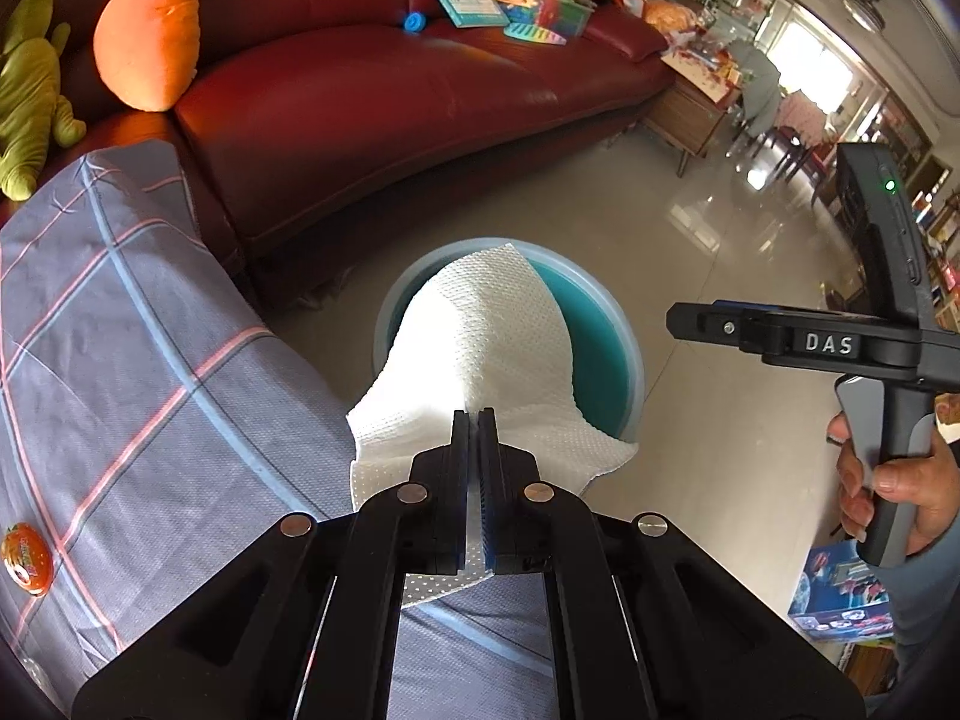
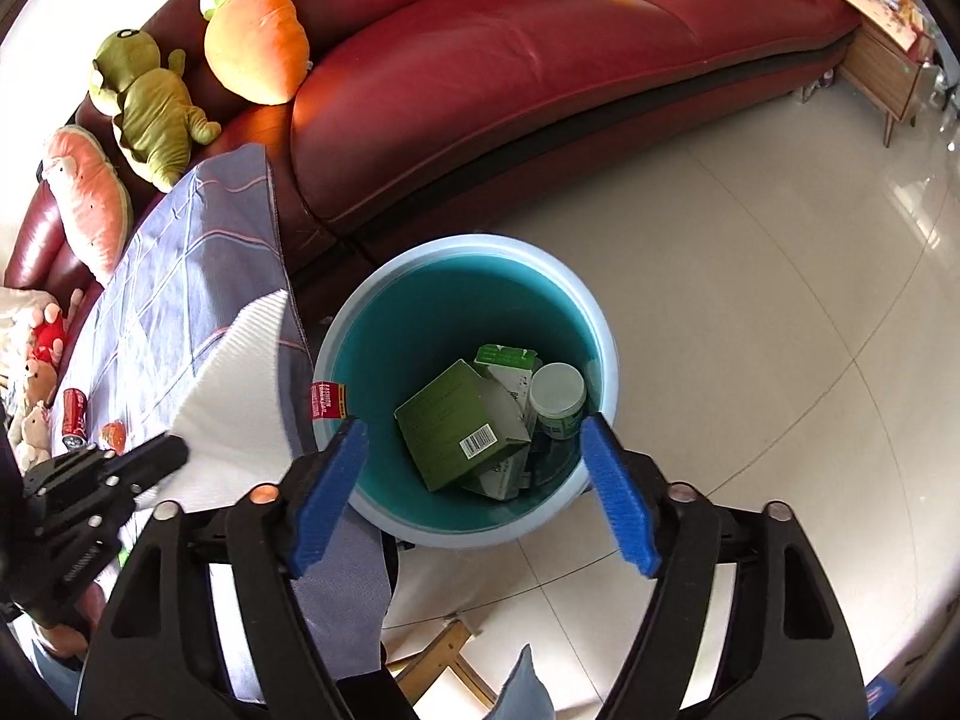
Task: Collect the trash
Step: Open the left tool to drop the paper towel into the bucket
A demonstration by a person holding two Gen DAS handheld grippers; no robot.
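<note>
Bin (image 2: 600,324) with green box (image 2: 459,423), carton (image 2: 501,360), capped jar (image 2: 557,399).

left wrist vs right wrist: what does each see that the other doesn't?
Only the left wrist view shows the left gripper pinching the paper towel from behind, which covers most of the bin, plus the hand holding the other tool.

Only the right wrist view shows the bin's contents: a green box and a white-lidded jar, seen between the open right gripper, and a red can on the cloth.

Both show the sofa, carrot plush and plaid cloth.
</note>
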